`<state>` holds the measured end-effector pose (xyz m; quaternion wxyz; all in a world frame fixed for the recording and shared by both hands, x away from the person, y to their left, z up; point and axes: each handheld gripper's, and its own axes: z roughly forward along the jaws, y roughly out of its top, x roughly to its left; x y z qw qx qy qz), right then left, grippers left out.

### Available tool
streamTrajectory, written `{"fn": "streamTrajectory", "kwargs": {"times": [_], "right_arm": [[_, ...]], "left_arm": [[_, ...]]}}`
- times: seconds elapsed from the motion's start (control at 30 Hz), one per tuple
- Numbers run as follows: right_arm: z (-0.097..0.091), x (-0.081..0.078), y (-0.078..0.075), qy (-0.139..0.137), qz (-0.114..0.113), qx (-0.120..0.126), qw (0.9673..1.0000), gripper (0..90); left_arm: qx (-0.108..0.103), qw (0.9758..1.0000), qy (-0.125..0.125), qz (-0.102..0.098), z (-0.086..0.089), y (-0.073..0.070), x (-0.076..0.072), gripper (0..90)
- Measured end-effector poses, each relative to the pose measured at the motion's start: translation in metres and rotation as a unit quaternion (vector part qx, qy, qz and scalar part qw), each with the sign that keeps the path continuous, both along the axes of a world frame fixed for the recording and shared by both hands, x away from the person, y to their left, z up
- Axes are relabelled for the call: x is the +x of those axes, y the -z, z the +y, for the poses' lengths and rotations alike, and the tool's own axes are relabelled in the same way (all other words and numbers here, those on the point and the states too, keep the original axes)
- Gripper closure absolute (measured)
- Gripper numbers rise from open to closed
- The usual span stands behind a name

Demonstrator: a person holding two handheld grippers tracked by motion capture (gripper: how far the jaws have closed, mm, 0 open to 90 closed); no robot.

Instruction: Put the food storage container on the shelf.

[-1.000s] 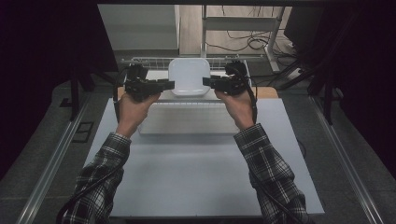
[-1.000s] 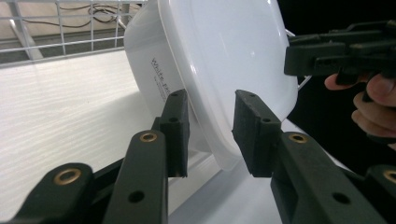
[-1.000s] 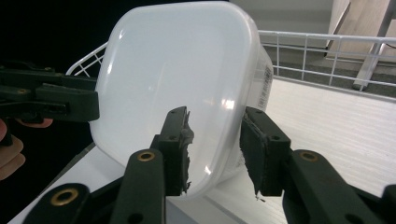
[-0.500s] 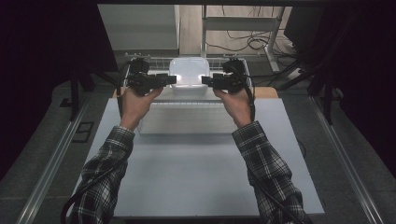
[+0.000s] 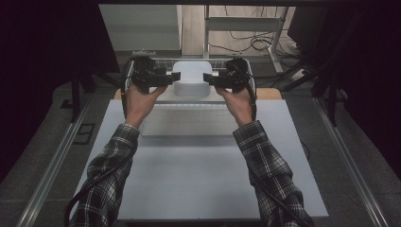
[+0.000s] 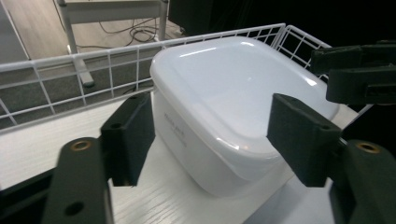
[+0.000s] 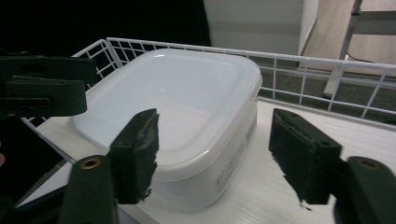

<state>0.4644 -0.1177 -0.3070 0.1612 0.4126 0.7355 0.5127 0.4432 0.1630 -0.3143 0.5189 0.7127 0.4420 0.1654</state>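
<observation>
A white lidded plastic container (image 5: 190,78) stands on a white wooden shelf (image 6: 42,144) with a wire rail (image 6: 93,56) behind it, at the table's far edge. My left gripper (image 5: 176,77) is at its left side and my right gripper (image 5: 206,78) at its right side. In the left gripper view the left gripper (image 6: 215,126) straddles a corner of the container (image 6: 224,93), pads off it. In the right gripper view the right gripper (image 7: 219,144) stands likewise around the opposite corner of the container (image 7: 187,93). Both pairs of jaws have just been opening and stand open.
A pale flat board (image 5: 189,120) lies on the grey table (image 5: 189,184) between the person's forearms. A wooden edge (image 5: 269,93) shows right of the shelf. Metal rails run along both sides of the table. Beyond the rail are a floor with cables (image 5: 246,45) and a desk frame.
Both grippers' jaws have spread wider at the container's sides. The hands have stayed about where they were.
</observation>
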Motion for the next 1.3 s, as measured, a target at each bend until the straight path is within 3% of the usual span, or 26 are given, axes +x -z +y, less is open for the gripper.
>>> {"fn": "streamTrajectory", "kwargs": {"times": [0.13, 0.3, 0.4, 0.5, 0.97, 1.3], "right_arm": [[-0.003, -0.004, 0.002, -0.021, -0.002, 0.014, 0.9997, 17.0], [-0.002, -0.012, 0.004, -0.032, -0.017, 0.004, 0.9993, 7.2], [0.000, -0.016, 0.005, -0.036, -0.029, -0.015, 0.9988, 4.5], [0.001, -0.019, 0.007, -0.040, -0.035, -0.020, 0.9984, 3.4], [-0.002, -0.027, 0.017, -0.053, -0.033, -0.033, 0.9975, 1.9], [-0.004, -0.035, 0.022, -0.063, -0.032, -0.042, 0.9966, 1.5]], "left_arm": [[-0.025, 0.9993, 0.025, 0.009, 0.002, 0.001, -0.004, 21.6], [-0.021, 0.9984, 0.052, 0.014, 0.002, 0.006, -0.010, 16.7], [-0.016, 0.9979, 0.060, 0.014, 0.001, 0.008, -0.014, 14.4], [-0.020, 0.9976, 0.066, 0.013, 0.001, 0.011, -0.017, 12.8], [0.026, 0.9969, 0.074, -0.012, 0.000, 0.022, -0.035, 7.2], [0.062, 0.9946, 0.078, -0.027, -0.003, 0.034, -0.046, 4.7]]}}
